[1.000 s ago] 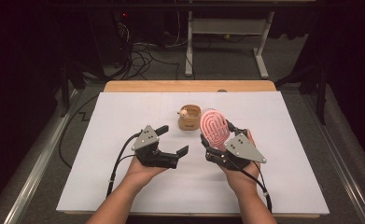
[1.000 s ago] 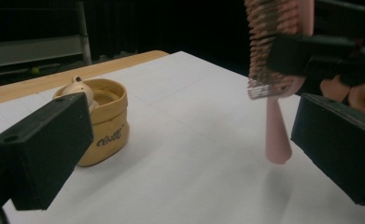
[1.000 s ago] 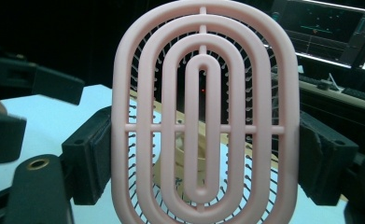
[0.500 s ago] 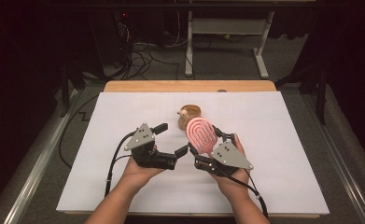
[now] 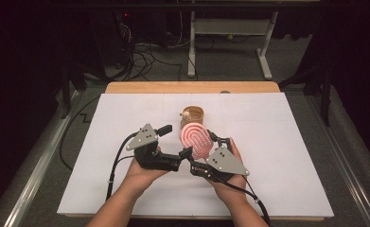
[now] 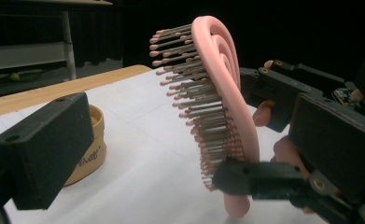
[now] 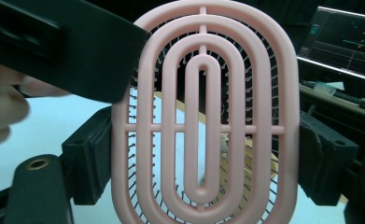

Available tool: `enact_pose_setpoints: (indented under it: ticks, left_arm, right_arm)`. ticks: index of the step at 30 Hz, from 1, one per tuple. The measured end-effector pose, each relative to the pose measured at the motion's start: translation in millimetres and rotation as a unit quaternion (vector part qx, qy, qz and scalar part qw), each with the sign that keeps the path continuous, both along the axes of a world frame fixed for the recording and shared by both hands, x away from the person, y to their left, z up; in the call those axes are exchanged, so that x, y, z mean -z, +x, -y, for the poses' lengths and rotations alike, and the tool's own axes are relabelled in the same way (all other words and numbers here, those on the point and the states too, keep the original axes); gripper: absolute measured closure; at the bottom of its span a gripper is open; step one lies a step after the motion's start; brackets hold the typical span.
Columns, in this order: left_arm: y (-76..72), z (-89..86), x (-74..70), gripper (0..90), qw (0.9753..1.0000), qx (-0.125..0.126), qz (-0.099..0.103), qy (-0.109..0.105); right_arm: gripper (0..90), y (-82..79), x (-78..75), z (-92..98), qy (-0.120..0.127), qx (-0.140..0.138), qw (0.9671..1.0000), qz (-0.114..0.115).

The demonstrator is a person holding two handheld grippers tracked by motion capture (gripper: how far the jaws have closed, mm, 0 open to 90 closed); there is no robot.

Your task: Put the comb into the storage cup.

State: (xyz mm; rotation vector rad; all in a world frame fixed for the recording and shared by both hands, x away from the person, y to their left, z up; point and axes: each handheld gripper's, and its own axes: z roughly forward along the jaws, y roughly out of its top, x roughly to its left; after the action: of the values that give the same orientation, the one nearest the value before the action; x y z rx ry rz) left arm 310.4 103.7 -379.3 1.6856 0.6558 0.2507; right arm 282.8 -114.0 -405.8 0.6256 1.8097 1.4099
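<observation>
A pink oval hairbrush (image 5: 198,138) stands upright above the white sheet, and my right gripper (image 5: 202,152) is shut on its lower edges. In the right gripper view its ribbed back (image 7: 203,121) faces the camera, with a black jaw pressed to each side. My left gripper (image 5: 175,140) is open just left of the brush. In the left gripper view the bristles (image 6: 194,93) point toward the left jaw, while the other jaw crosses in front of the lowest bristles; I cannot tell whether it touches them. A small round wooden cup (image 5: 193,115) sits behind the brush.
White paper (image 5: 277,142) covers most of a wooden table (image 5: 140,88). Cables (image 5: 145,61) and a desk frame (image 5: 268,52) lie on the dark floor beyond the far edge. A monitor (image 7: 343,46) glows in the right gripper view.
The right gripper carried the brush left and toward the person, close to the left gripper. The left gripper shifted slightly right, so its jaws now flank the brush's bristle side.
</observation>
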Motion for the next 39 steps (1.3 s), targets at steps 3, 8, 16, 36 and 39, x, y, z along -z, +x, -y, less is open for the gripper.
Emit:
enact_pose_setpoints:
  ticks: [3,8,16,36,39]
  left_arm:
    - [0.6,2.0,0.2,1.7,1.0,0.003,-0.004,0.003]
    - [0.1,-0.3,-2.3,8.7,0.9997,0.017,-0.013,-0.013]
    - [2.9,1.3,-0.2,13.5,0.9996,0.018,-0.021,-0.007]
    - [7.8,-2.3,4.9,42.5,0.9985,0.032,-0.044,-0.008]
    - [8.1,-3.0,5.3,45.2,0.9981,0.036,-0.049,-0.012]
  right_arm:
    - [20.4,-3.1,-1.3,-4.5,-0.004,-0.007,1.0,0.005]
    - [20.4,-5.1,-0.6,-9.1,-0.004,-0.01,0.9999,0.004]
    - [20.4,-5.8,1.1,-13.1,-0.01,-0.014,0.9998,0.006]
    - [20.4,-5.8,3.8,-15.2,-0.016,-0.013,0.9998,0.002]
    - [20.4,-6.0,3.6,-15.3,-0.018,-0.012,0.9998,0.003]
